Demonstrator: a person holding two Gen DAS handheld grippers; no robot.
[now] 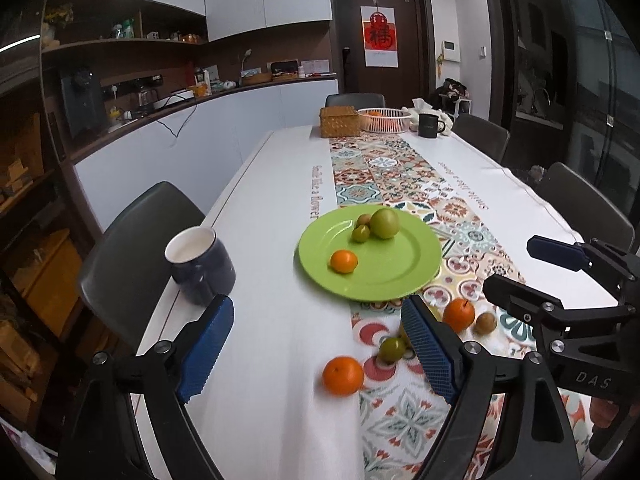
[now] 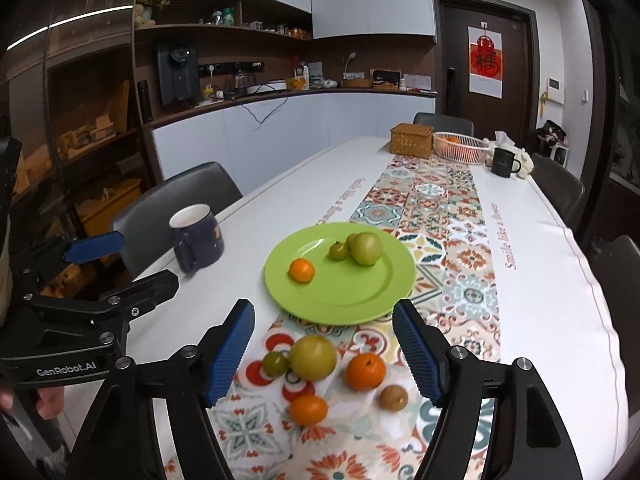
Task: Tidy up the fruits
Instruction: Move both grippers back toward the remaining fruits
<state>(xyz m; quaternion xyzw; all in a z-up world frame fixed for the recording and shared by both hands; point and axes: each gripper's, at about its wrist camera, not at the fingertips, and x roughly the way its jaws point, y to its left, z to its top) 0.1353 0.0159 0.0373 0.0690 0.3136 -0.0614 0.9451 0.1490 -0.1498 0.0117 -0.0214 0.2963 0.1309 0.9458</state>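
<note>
A green plate (image 1: 400, 272) (image 2: 360, 296) on the table holds an orange (image 1: 343, 261) (image 2: 301, 270), a large green fruit (image 1: 384, 222) (image 2: 366, 248) and small green fruits (image 1: 361, 233) (image 2: 338, 251). Loose fruits lie on the runner in front of it: a large green fruit (image 2: 312, 357), a small green one (image 1: 391, 350) (image 2: 275, 363), two oranges (image 1: 343, 375) (image 2: 365, 371) (image 2: 308, 409) and a brown fruit (image 1: 485, 323) (image 2: 393, 397). My left gripper (image 1: 316, 344) is open and empty above the near fruits. My right gripper (image 2: 324, 350) is open and empty over the loose fruits.
A dark blue mug (image 1: 200, 266) (image 2: 197, 237) stands left of the plate. At the far end are a wicker box (image 1: 339, 121), a white basket (image 1: 384, 119) and a black mug (image 1: 430, 124). Chairs (image 1: 132, 248) line the table.
</note>
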